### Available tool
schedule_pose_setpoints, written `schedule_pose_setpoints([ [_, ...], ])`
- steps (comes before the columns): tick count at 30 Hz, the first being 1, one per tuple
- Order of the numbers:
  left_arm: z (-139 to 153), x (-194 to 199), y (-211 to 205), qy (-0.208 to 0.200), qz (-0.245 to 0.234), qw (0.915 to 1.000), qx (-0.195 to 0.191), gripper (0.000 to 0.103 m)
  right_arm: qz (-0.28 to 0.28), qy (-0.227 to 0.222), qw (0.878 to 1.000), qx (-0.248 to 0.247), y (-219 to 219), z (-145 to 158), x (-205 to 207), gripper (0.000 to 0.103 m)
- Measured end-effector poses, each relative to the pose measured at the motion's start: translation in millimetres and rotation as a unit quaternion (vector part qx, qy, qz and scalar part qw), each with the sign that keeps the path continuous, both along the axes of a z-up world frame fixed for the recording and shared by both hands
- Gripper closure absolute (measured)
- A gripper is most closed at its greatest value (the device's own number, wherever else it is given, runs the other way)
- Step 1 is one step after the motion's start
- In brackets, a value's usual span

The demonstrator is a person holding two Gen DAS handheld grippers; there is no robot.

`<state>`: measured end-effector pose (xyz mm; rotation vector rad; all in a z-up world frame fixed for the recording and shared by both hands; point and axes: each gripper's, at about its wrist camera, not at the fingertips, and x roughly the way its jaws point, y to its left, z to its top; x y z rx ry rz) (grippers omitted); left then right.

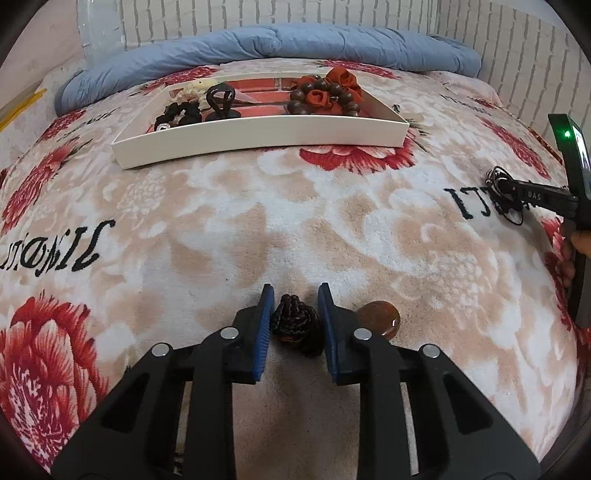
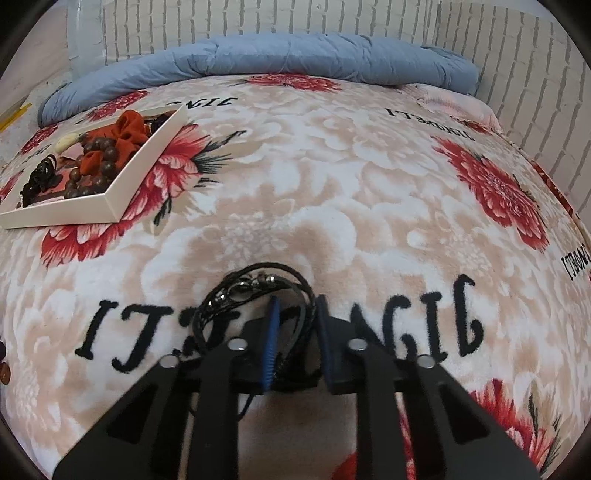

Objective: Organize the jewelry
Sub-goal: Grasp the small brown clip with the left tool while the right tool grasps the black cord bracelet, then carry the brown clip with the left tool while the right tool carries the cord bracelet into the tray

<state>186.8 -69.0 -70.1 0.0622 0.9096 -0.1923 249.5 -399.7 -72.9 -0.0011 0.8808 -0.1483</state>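
Observation:
A dark braided bracelet point(image 1: 294, 320) lies on the blanket between the fingers of my left gripper point(image 1: 295, 295), which is open around it. An amber brown bangle point(image 1: 380, 316) lies just right of the right finger. My right gripper point(image 2: 295, 304) is open around a black multi-strand cord bracelet with metal clasps point(image 2: 255, 291); it shows in the left wrist view point(image 1: 504, 186) at the far right. A white tray point(image 1: 258, 134) at the back holds wooden beads point(image 1: 325, 98), a red scrunchie point(image 1: 343, 79), black hair ties point(image 1: 181, 112) and a cream piece; it also shows in the right wrist view point(image 2: 110, 203).
The bed is covered by a floral blanket point(image 1: 295, 206) with black lettering. A rolled blue quilt point(image 1: 277, 44) lies along the back against a white brick wall point(image 2: 295, 18). The wall also runs along the right side.

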Motion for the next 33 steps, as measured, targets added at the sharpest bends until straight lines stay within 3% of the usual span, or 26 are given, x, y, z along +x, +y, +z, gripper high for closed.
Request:
schedule_pose_setpoints([
  [9,11,-1,4,-0.008,-0.008,0.9998,-0.019,0.082,0.006,-0.06,0.998,-0.018,13,29,-15,0.096],
  [17,57,9,4,-0.06,-0.024,0.9976,-0.026,0.082,0.045,-0.114,0.992,-0.037,59,76,-23,0.096],
  [24,108,40,19,-0.119,-0.026,0.9922,-0.025,0.082,0.068,-0.132,0.989,-0.019,111,97,3,0.096],
  [33,137,103,38,-0.15,-0.018,0.9881,-0.027,0.082,0.082,-0.159,0.984,0.008,160,115,46,0.096],
])
